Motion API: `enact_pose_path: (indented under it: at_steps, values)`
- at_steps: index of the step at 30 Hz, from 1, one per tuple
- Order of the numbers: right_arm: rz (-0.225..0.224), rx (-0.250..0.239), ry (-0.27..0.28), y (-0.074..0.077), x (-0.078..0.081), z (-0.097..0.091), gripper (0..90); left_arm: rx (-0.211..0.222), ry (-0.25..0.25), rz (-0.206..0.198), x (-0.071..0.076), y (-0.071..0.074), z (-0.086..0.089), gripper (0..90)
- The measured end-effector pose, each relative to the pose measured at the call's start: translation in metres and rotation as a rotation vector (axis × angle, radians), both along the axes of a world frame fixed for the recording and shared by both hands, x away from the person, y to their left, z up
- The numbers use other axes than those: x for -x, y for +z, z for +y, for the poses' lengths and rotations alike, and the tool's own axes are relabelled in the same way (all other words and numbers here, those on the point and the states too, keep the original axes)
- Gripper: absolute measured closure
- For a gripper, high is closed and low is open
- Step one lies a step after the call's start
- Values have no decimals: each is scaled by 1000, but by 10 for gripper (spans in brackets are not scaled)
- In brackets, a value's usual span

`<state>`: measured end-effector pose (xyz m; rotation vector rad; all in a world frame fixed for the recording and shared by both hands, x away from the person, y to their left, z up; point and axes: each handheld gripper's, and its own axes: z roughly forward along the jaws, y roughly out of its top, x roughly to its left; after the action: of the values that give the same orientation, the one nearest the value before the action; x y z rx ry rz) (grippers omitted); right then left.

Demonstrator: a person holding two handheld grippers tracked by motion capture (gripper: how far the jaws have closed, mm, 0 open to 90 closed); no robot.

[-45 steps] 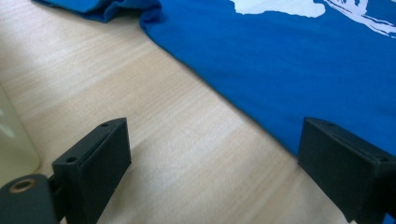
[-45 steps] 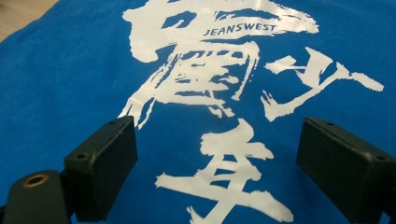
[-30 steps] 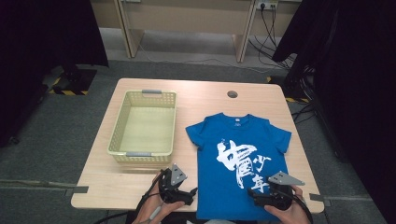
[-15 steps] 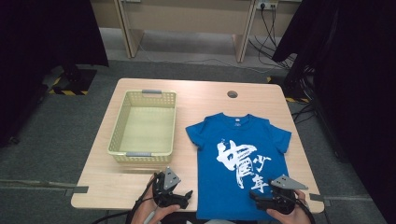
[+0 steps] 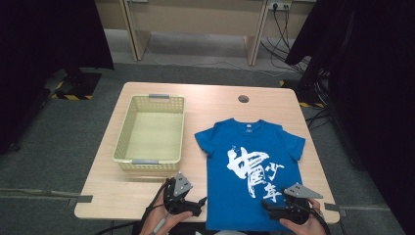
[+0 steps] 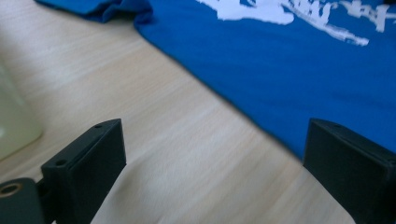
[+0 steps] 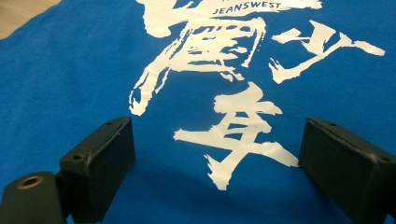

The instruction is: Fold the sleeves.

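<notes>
A: Change since the earlier pictures?

B: Left gripper [image 5: 200, 201] has drifted slightly toward the lower frame edge; right gripper [image 5: 266, 205] is unmoved. Both jaws gape, empty.

A: T-shirt [image 5: 252, 171]?

B: Flat, lower right of table [image 5: 127, 188], ungrasped. Hem pickup likely next.

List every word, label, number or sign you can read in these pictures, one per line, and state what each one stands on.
"JEANSWEST": small white capitals on the blue T-shirt, at the top of its print, read in the right gripper view.
Large white brush-style characters on the T-shirt's front: too stylised to read with certainty.
Small white neck label inside the T-shirt's collar, in the high view: too small to read.
Basket and table: no text.
</notes>
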<state>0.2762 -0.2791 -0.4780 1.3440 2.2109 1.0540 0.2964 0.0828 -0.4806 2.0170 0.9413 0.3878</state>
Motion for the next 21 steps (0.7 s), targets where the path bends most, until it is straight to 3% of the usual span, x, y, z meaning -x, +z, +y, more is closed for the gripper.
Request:
enact_pose_path:
  at_steps: [4,12,18,21]
  values:
    - [-3,8,-2,0,-2,0,110,15,-1,-9,-9,2,-11,61]
    - [-5,18,-7,-1,-2,-1,110,-7,-3,-34,-24,6,-27,81]
    - [-5,26,-8,-1,-5,-1,110,30,6,-33,-41,13,-35,81]
    - [-6,33,-5,-1,-4,0,110,36,36,-31,-53,14,-39,82]
